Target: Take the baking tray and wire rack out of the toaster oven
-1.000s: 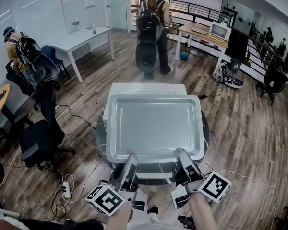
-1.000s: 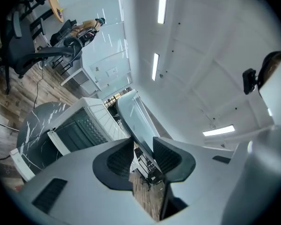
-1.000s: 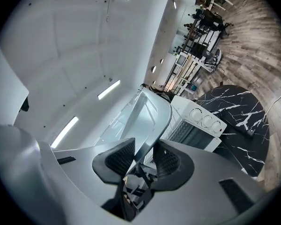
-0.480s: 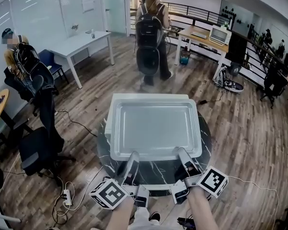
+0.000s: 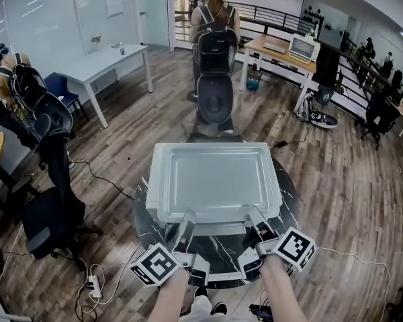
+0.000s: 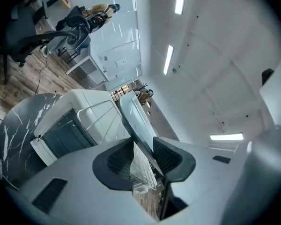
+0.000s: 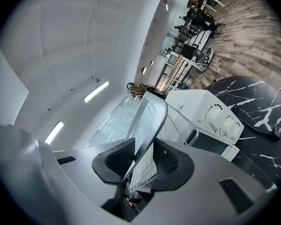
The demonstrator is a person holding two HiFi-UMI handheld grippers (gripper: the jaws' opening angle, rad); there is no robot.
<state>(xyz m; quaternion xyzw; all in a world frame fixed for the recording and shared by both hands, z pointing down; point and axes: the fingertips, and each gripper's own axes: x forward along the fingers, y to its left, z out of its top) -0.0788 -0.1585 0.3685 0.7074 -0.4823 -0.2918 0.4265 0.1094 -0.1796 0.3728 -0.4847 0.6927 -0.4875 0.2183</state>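
Presently, both grippers were clamped on the near rim of the baking tray (image 5: 218, 180). The left gripper (image 5: 186, 224) held the rim's left part and the right gripper (image 5: 258, 220) its right part. Each pair of jaws stood partly closed, pads pressing on the tray's edge with the wire rack (image 6: 139, 165) caught beneath it. Tray and rack were out of the white toaster oven (image 7: 210, 116) and held roughly level above it, over the round black marbled table (image 5: 287, 196). Whether the rack touched the oven's top could not be determined.
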